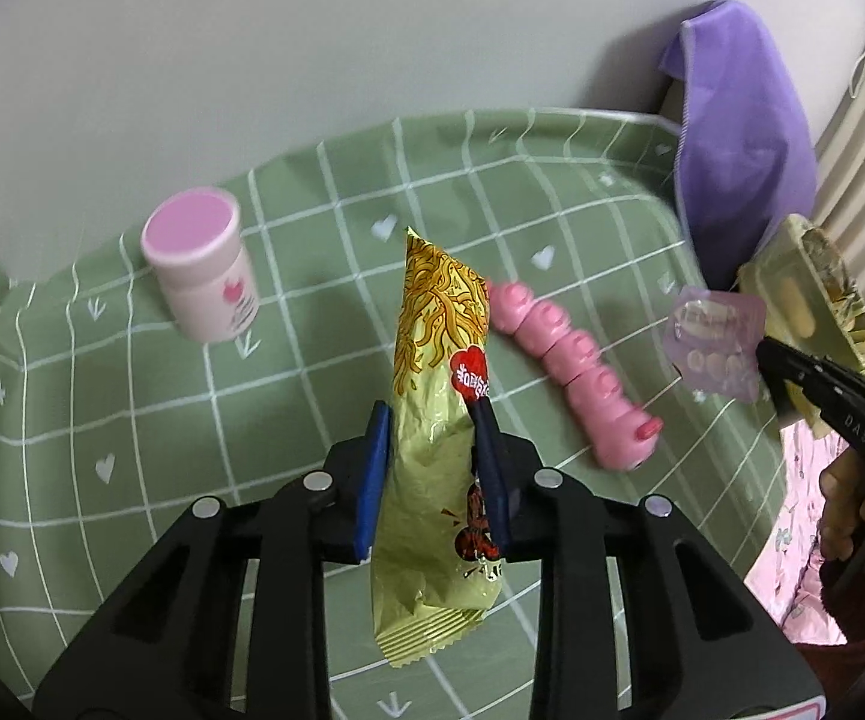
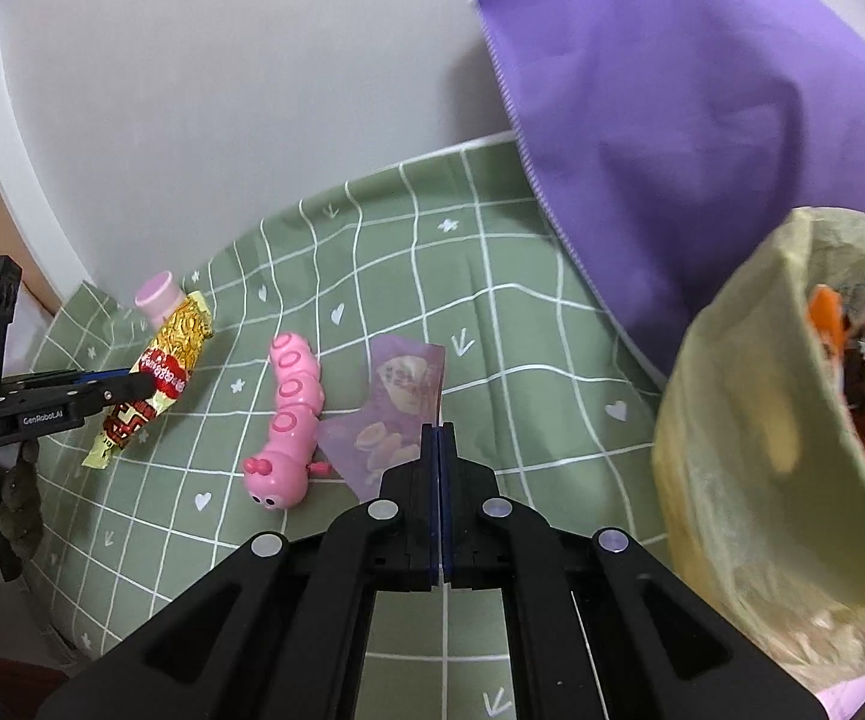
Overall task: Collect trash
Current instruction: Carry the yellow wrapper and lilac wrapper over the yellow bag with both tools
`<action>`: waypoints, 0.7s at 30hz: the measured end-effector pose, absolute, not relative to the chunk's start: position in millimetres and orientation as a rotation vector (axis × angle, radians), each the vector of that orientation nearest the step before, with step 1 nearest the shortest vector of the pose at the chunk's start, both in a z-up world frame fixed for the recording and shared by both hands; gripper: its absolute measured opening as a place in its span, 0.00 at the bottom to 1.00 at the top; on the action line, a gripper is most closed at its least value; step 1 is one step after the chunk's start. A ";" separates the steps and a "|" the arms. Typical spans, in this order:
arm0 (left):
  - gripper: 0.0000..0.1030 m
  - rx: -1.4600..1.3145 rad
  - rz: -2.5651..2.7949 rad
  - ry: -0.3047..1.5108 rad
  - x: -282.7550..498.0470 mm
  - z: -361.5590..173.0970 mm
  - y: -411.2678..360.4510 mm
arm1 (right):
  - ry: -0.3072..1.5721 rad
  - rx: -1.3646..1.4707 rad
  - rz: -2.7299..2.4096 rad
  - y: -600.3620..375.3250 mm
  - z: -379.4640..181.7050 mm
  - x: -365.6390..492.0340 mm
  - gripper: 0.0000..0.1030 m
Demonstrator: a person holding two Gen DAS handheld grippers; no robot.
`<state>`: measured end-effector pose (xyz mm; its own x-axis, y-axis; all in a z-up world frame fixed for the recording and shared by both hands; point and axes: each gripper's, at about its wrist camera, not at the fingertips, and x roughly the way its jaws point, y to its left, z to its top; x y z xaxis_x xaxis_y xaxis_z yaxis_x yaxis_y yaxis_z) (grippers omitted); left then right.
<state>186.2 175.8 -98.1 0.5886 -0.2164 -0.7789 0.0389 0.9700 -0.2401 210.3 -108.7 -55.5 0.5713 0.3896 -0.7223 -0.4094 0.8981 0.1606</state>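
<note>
**Noodle Packet Held, Bag Waiting at the Right**

Blue-padded and black, the left gripper [image 1: 429,420] filled the foreground of the left wrist view, its jaws clamped on a yellow noodle snack packet [image 1: 438,396] held upright above the green checked cloth [image 1: 132,408] covering the counter. Just right of the packet lay a pink caterpillar toy [image 1: 576,378], stretched diagonally on the cloth. A pink-lidded jar [image 1: 201,264] stood well apart at the left, near the wall. Farther right, a purple snack wrapper [image 1: 714,348] lay beside the right gripper [image 1: 786,372], with a yellowish plastic bag [image 1: 816,300] behind it and a purple cloth [image 1: 738,138] above.

From the right wrist view, the right gripper [image 2: 439,429] showed its blue pads pressed together; whether they pinched the edge of the purple wrapper [image 2: 402,402] just ahead could not be told. The yellowish bag [image 2: 750,450] stood open at the right, holding orange and red wrappers [image 2: 864,378]. The caterpillar [image 2: 288,420] lay left of the wrapper, and beyond it the left gripper [image 2: 144,387] gripped the noodle packet [image 2: 162,366], partly hiding the jar [image 2: 156,294].
</note>
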 end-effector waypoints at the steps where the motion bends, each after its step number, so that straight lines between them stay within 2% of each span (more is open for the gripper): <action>1: 0.26 -0.208 -0.162 0.919 188.4 -93.0 173.2 | 0.831 -0.019 0.461 -112.6 -51.8 208.4 0.03; 10: 0.26 -0.127 -0.302 0.739 211.6 -13.6 121.8 | 0.690 0.001 0.385 -152.0 5.0 195.2 0.03; 17: 0.26 -0.056 -0.468 0.554 231.8 70.6 42.0 | 0.529 0.005 0.268 -209.8 69.2 180.0 0.03; 21: 0.26 -0.028 -0.573 0.482 234.7 103.5 -10.8 | 0.478 0.005 0.189 -245.5 88.1 171.7 0.03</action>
